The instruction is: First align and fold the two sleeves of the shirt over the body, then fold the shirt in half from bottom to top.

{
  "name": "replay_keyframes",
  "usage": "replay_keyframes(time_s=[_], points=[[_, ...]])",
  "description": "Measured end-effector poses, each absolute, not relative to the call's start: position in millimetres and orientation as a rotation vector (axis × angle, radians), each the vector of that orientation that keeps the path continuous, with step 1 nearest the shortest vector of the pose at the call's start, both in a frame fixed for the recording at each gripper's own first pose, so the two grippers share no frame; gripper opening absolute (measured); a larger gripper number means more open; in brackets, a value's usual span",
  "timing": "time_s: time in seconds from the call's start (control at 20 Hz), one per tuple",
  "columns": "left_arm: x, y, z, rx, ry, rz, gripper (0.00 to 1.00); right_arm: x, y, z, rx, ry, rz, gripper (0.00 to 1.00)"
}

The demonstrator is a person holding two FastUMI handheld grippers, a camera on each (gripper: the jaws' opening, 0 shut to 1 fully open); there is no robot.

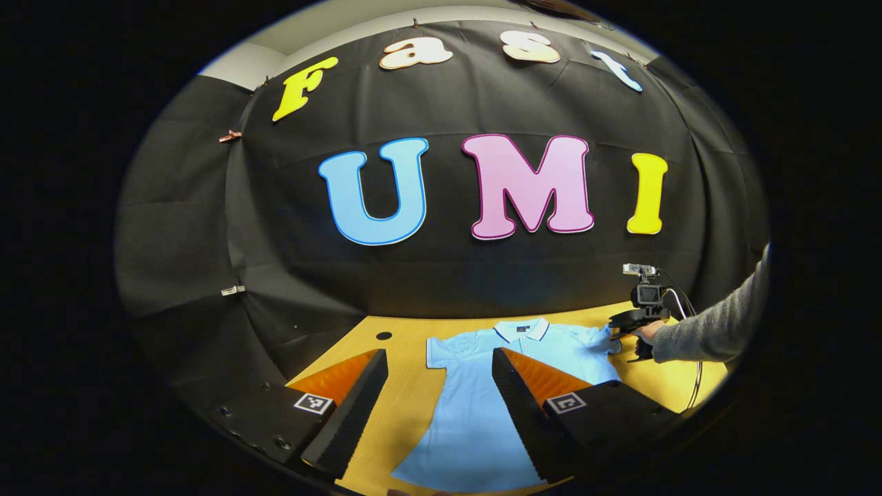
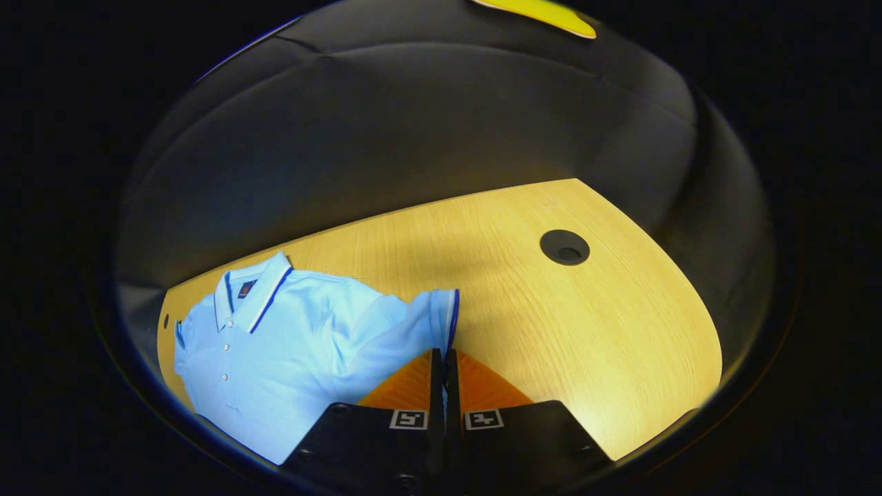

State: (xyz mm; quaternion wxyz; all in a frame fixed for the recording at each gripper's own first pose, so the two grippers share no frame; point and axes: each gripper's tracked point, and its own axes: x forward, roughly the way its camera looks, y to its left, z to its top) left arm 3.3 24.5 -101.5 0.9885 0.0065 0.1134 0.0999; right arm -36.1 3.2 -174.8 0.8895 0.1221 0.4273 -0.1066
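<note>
A light blue polo shirt (image 1: 475,413) lies face up on the wooden table (image 1: 406,406), its collar toward the far wall. My left gripper (image 1: 439,354) hovers open above the shirt's lower left part, holding nothing. Farther off, my right gripper (image 1: 617,329), held by a hand in a grey sleeve (image 1: 716,327), sits at the shirt's right sleeve. In the right gripper view, my right gripper (image 2: 444,355) is shut on the hem of that sleeve (image 2: 420,320), which is pulled up off the table. The rest of the shirt (image 2: 275,344) lies flat to the left.
A round cable hole (image 2: 564,246) sits in the bare table (image 2: 586,331) to the right of the held sleeve. A second hole (image 1: 384,335) lies near the table's far left edge. Black cloth walls enclose the table on the far sides.
</note>
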Motion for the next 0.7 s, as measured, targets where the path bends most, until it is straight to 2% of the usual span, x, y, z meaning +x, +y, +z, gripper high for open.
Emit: replay_keyframes(time_s=[0.25,0.6,0.7], points=[[0.1,34.0,-102.6,-0.003,0.224,0.212,0.97,-15.9,57.2,-125.4,0.269,0.777,-0.096,0.05],[-15.9,49.4,-102.3,-0.011,0.223,0.243,0.97,-23.3,171.1,-104.1,0.236,0.770,0.123,0.05],[-18.3,51.1,-102.8,-0.016,0.220,0.243,0.97,-25.6,170.9,-103.9,0.200,0.767,0.112,0.05]])
